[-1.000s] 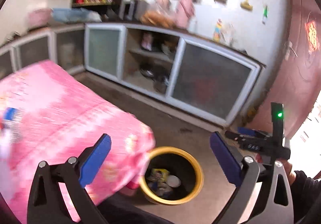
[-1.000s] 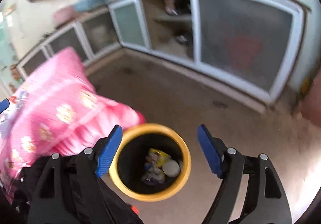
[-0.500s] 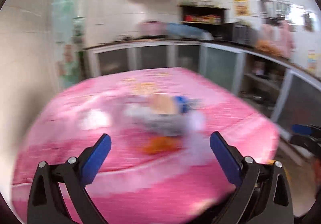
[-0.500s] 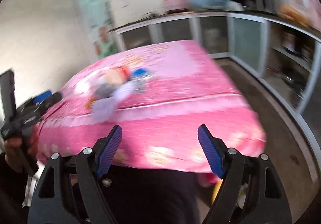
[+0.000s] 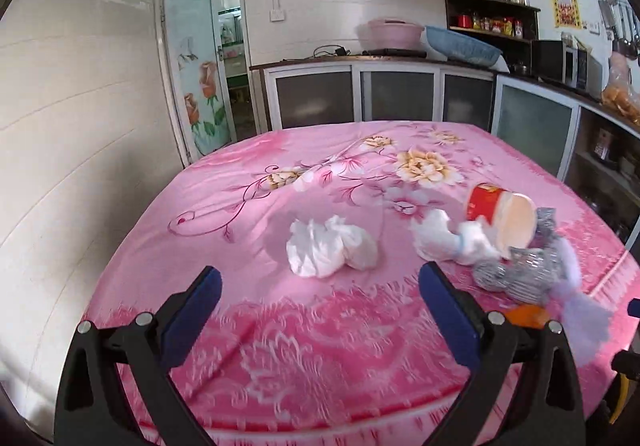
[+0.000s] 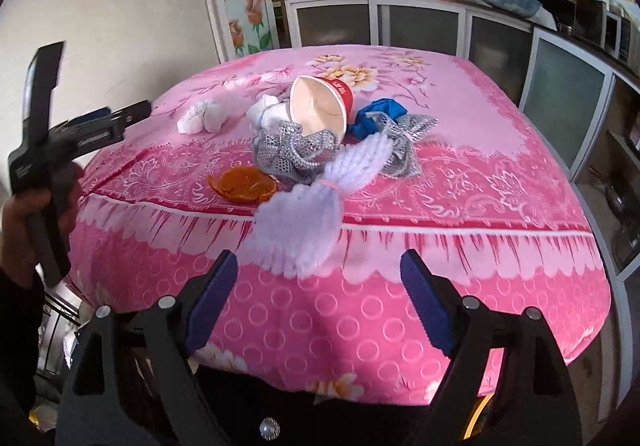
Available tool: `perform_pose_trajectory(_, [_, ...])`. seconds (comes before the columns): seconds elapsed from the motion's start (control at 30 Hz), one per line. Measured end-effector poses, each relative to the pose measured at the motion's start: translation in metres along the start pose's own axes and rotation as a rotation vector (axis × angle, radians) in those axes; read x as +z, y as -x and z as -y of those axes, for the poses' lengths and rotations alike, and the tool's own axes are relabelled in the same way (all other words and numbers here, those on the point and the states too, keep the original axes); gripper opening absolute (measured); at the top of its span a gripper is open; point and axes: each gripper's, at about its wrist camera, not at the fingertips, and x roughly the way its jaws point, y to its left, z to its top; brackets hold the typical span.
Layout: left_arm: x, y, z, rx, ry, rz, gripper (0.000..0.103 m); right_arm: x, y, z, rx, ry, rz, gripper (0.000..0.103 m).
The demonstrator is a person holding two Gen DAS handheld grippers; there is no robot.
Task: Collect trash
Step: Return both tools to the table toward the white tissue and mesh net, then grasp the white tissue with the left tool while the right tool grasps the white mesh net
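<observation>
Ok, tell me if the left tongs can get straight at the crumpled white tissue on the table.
Probably yes. The left tongs are open and empty, the crumpled white tissue lies alone on the pink tablecloth just ahead of them, and nothing sits in between.

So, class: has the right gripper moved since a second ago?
Yes. The right gripper has swung from above the yellow bin round to the pink table, facing the litter; its jaws are opening, with nothing between them.

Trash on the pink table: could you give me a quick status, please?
Left claw open, empty. Right claw empty, opening. Crumpled tissue, red paper cup, orange peel lie uncollected on the tablecloth. Nothing in the way.
</observation>
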Motion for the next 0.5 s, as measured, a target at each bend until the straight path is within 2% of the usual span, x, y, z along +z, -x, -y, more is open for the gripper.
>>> perform_pose_trajectory(0.2, [0.012,-0.065,0.002,0.026,-0.017,-0.142,0.095,0.008,-0.026,-0.002,-0.017,-0.013,-0.021,0.080])
perform_pose_trajectory(0.43, [0.023,-0.119,-0.001,0.032,0.000,-0.259,0.095,0.007,-0.051,-0.002,-0.013,-0.009,-0.065,0.080])
perform_pose_trajectory(0.5, [0.022,-0.130,-0.003,-0.005,0.030,-0.293,0.095,0.008,-0.056,0.000,-0.003,-0.021,-0.076,0.079])
